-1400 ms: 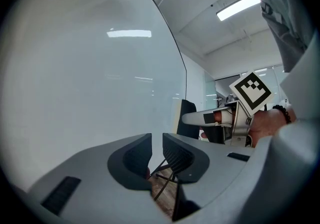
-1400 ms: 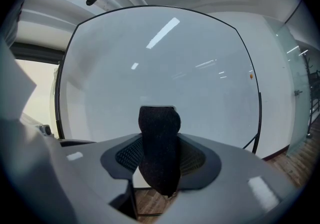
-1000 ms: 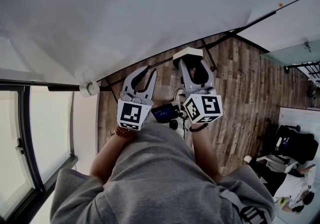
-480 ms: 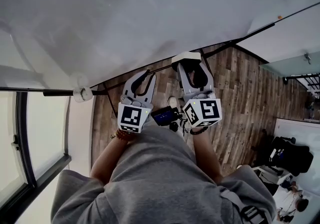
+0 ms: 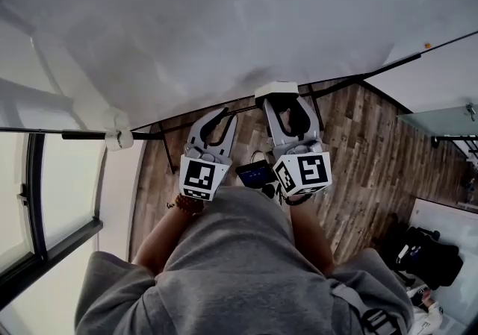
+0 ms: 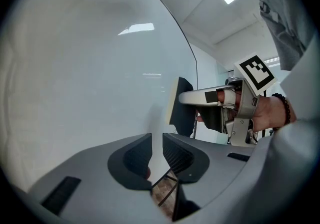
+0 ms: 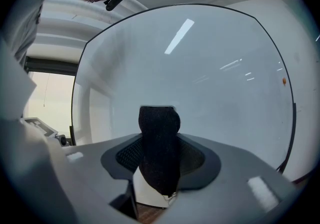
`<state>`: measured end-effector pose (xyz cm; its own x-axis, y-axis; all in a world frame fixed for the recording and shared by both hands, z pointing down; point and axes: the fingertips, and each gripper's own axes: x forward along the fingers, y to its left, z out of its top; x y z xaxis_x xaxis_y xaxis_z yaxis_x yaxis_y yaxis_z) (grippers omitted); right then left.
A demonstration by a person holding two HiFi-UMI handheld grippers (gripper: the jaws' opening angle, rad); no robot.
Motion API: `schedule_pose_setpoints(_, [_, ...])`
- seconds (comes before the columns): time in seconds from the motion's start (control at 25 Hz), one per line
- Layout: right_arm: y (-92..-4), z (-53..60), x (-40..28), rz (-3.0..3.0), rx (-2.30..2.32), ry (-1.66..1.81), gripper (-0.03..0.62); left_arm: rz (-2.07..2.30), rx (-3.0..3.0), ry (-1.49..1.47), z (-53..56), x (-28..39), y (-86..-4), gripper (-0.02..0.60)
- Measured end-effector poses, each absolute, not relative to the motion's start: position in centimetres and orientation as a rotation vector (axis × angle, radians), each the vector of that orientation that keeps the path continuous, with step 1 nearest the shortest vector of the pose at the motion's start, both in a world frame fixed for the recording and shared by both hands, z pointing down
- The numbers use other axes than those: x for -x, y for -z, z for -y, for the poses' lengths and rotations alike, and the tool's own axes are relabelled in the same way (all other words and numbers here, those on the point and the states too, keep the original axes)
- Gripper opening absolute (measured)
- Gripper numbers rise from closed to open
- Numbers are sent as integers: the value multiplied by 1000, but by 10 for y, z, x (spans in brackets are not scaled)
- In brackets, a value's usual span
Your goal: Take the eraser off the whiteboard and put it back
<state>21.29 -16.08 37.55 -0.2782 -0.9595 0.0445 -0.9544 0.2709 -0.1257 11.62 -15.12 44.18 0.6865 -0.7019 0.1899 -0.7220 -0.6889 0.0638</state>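
Observation:
The whiteboard (image 5: 224, 27) fills the top of the head view. My right gripper (image 5: 285, 102) is shut on the eraser (image 5: 276, 90), a white block with a black felt side, held at the board's lower edge. In the right gripper view the eraser (image 7: 159, 153) stands upright between the jaws in front of the board (image 7: 200, 68). The left gripper view shows the eraser (image 6: 181, 106) side-on, its light face very near the board (image 6: 75, 68); I cannot tell if they touch. My left gripper (image 5: 226, 113) hangs beside it, jaws nearly together and holding nothing.
Wooden floor (image 5: 358, 139) lies below the board. The board's black frame bar ends in a white round fitting (image 5: 116, 138) at the left, beside a window (image 5: 45, 192). A dark bag (image 5: 426, 259) sits at the lower right. A small screen (image 5: 255, 171) hangs at the person's waist.
Both grippers have shifted slightly, and the board's lower edge now comes closer to them. The right gripper still grips the eraser and the left is unchanged.

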Motion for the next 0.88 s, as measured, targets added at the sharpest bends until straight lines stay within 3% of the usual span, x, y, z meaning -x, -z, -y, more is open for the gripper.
schedule_pose_setpoints(0.88, [-390,179,-309,-2743,1535,121,199,1521,-2545,-238,158,-213,-460,72])
